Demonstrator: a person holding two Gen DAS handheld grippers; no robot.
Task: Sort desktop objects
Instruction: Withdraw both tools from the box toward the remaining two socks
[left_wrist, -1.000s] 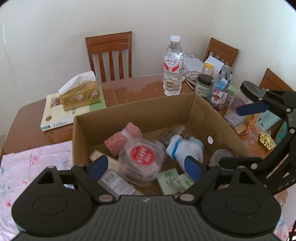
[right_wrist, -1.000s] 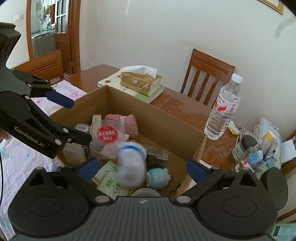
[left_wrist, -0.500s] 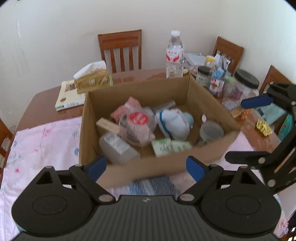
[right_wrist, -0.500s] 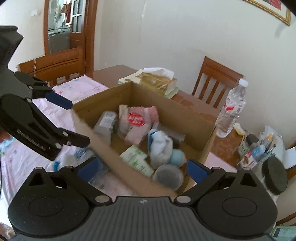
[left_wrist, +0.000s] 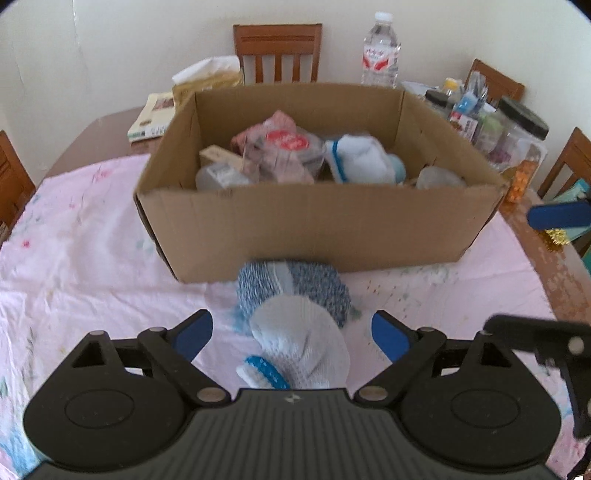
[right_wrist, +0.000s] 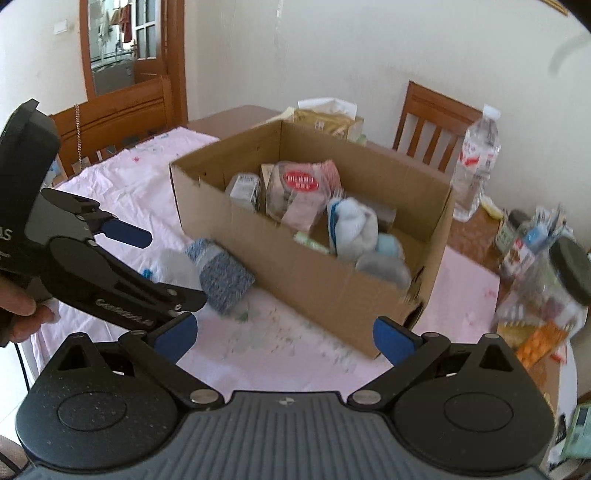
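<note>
- Both grippers have pulled back from over the cardboard box (left_wrist: 317, 229) to the pink cloth (left_wrist: 74, 266); a box drop looks finished
- Left gripper (left_wrist: 291, 332): jaws wide, empty, straddling the white rolled sock (left_wrist: 299, 347), with the blue-grey one (left_wrist: 295, 284) touching the box front
- Right gripper (right_wrist: 282, 334): jaws wide, empty
- Only the right view shows a hand (right_wrist: 22, 317) holding the left gripper
</note>
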